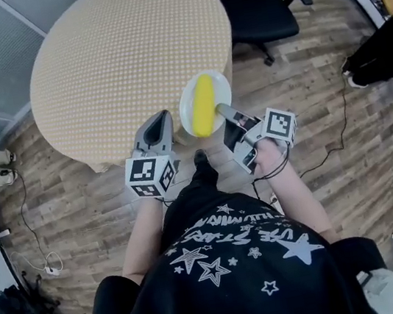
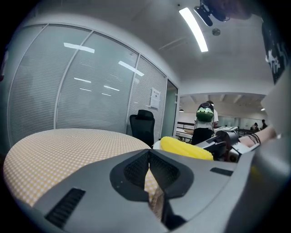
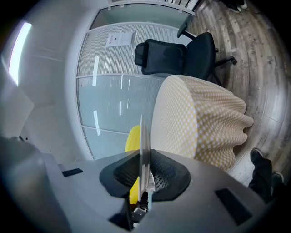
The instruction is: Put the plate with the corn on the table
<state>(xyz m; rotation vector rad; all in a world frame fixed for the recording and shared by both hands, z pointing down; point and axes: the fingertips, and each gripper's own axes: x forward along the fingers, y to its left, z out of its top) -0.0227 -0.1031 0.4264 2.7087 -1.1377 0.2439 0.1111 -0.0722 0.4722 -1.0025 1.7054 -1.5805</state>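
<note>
We noted the right gripper point(image 1: 225, 112) clamped on the rim of the plate point(image 1: 188, 96). It held the plate level, presumably so the corn point(image 1: 204, 104) would not roll off. The plate hung at the near edge of the table point(image 1: 127, 52); we judged it not yet set down. The left gripper point(image 1: 160, 123) sat beside it, jaws together and empty.

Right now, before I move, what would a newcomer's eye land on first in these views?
First the bright yellow corn cob, lying on a small white round plate at the near edge of the big round table with its yellow checked cloth. Next, the right gripper, which pinches the plate's rim, while the left gripper sits shut and empty just to its left.
</note>
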